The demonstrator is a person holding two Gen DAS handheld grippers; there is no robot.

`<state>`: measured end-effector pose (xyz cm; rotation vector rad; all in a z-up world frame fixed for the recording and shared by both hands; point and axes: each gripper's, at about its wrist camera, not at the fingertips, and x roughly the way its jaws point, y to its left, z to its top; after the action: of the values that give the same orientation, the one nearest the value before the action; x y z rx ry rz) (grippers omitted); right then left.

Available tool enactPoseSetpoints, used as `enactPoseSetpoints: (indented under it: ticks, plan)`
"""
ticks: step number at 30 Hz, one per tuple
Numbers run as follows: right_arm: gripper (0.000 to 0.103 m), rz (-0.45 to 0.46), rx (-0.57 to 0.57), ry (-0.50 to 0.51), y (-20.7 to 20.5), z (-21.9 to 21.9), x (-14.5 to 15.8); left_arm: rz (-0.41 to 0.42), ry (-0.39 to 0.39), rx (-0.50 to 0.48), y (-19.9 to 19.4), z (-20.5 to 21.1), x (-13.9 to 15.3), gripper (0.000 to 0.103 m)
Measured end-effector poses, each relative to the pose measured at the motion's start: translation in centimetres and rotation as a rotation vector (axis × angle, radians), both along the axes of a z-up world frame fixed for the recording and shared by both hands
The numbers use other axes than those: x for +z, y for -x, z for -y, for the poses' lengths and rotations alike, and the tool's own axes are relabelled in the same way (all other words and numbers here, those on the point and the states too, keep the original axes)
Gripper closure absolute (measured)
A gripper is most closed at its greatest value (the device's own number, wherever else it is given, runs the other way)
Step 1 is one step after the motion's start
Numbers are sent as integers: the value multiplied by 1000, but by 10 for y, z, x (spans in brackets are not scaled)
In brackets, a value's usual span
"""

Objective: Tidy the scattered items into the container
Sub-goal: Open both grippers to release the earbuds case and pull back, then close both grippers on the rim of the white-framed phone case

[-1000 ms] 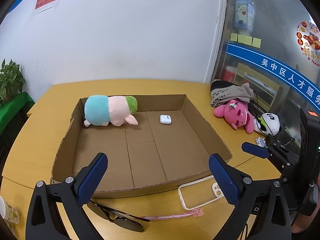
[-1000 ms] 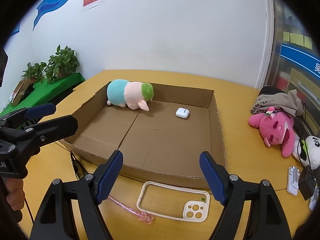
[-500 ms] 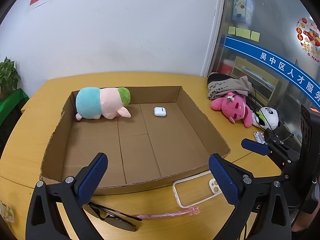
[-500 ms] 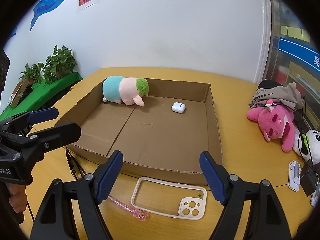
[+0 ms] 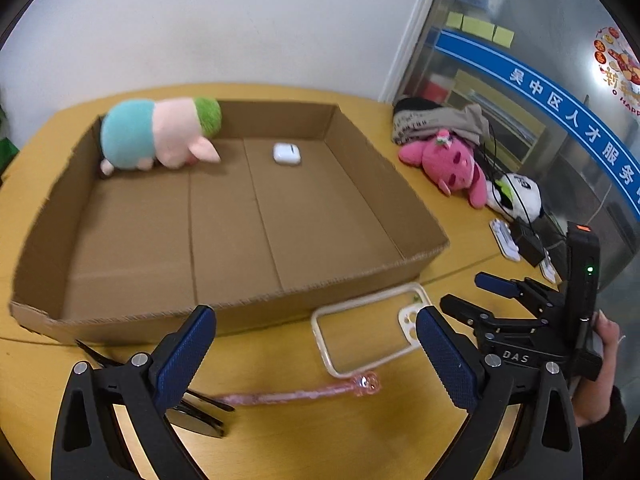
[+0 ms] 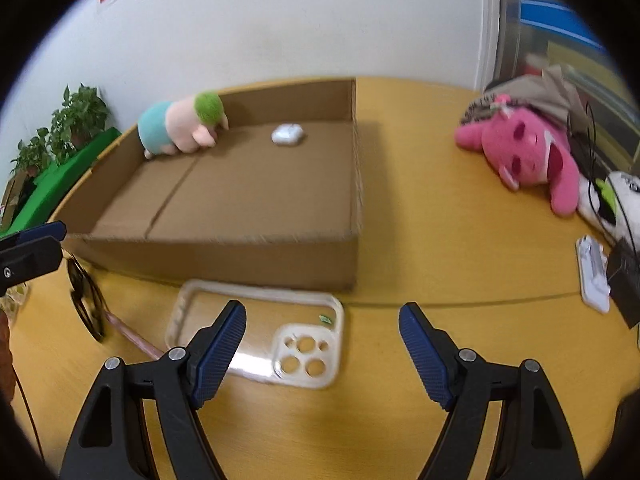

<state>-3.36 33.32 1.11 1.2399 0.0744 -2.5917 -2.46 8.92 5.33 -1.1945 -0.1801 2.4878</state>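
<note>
A shallow cardboard box [image 5: 360, 184] [image 6: 224, 256] sits on the yellow table and holds a teal-and-pink plush [image 5: 156, 134] [image 6: 180, 124] and a white earbud case [image 5: 286, 153] [image 6: 287, 135]. In front of the box lie a clear phone case [image 5: 368, 332] [image 6: 256, 336], a pink stick [image 5: 300, 394] and dark sunglasses [image 5: 192, 412] [image 6: 86, 300]. My left gripper [image 5: 316, 356] is open and empty above the stick. My right gripper [image 6: 322, 356] is open and empty over the phone case; it also shows in the left wrist view [image 5: 480, 296].
A pink plush [image 5: 452, 164] [image 6: 528, 152], a panda plush [image 5: 516, 196], a grey cloth [image 5: 436, 120] and a black adapter with cables [image 6: 624, 276] lie at the right of the table. Potted plants [image 6: 72, 120] stand at the left.
Both grippers have come down and forward towards the items in front of the box. The right gripper has swung right, over the phone case. Both stay open.
</note>
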Motion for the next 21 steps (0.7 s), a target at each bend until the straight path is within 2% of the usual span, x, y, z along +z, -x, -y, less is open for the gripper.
enactPoseSetpoints:
  ticks: [6,11,12,15,17,21]
  plan:
    - [24,52,-12,13,5,-8,-27,103,-7,-22,13,-17,-38,8]
    - [26,60,3,8,8,-4,-38,223,0,-27,26,-27,-77,25]
    - [26,63,13,5,9,-2,-40,245,1,-27,28,-29,-84,31]
    - [32,65,17,-20,9,2,-45,241,20,-39,31,-35,-86,36]
    - [56,74,17,-21,9,1,-49,245,40,-42,34,-39,-86,48]
    - [60,79,23,-17,7,0,-52,257,60,-43,37,-41,-87,79]
